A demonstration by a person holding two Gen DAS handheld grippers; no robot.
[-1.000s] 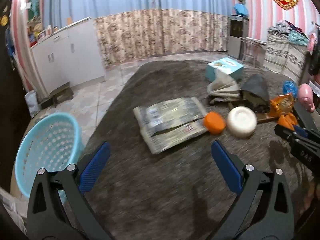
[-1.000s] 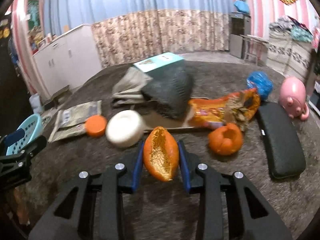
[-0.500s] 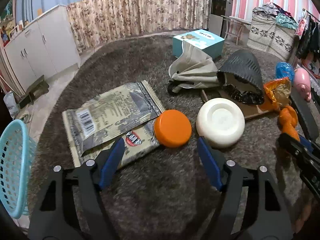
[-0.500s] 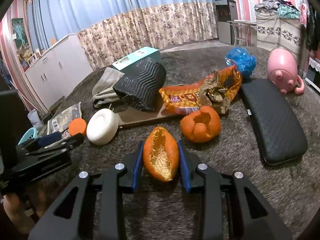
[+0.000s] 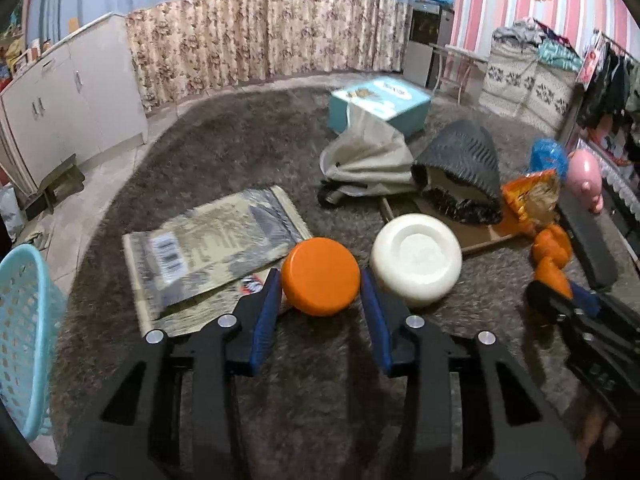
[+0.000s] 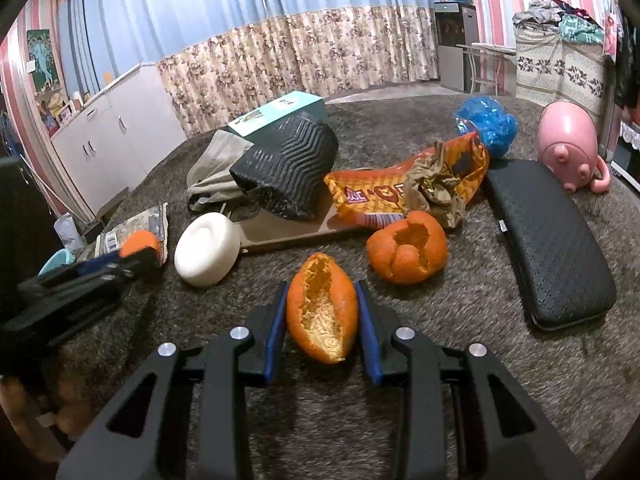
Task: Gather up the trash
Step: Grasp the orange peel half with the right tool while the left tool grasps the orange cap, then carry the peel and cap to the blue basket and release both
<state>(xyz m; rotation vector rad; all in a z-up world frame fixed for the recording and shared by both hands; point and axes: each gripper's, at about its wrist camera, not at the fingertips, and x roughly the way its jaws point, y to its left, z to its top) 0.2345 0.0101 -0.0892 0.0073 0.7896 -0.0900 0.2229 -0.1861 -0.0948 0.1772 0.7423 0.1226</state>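
Ahead of you on the carpet (image 5: 224, 148), the round lid (image 5: 320, 276) sits between the fingers of your left gripper (image 5: 320, 304), whose jaws are closing around it, its far-left edge resting on the flat packets (image 5: 208, 248). Just right of the lid lies the round dish (image 5: 416, 260). Behind the dish is the cardboard sheet (image 6: 288, 228), with the ribbed bag (image 6: 288, 164) on it and the box (image 5: 380, 104) farther back. The basket (image 5: 24, 340) stands off the carpet's left edge. Your right gripper (image 6: 322, 316) pinches a peel piece (image 6: 322, 312); the other peel (image 6: 408, 252) lies just beyond, right of it, before the snack wrapper (image 6: 400, 192). The flat pad (image 6: 548, 240) lies farthest right.
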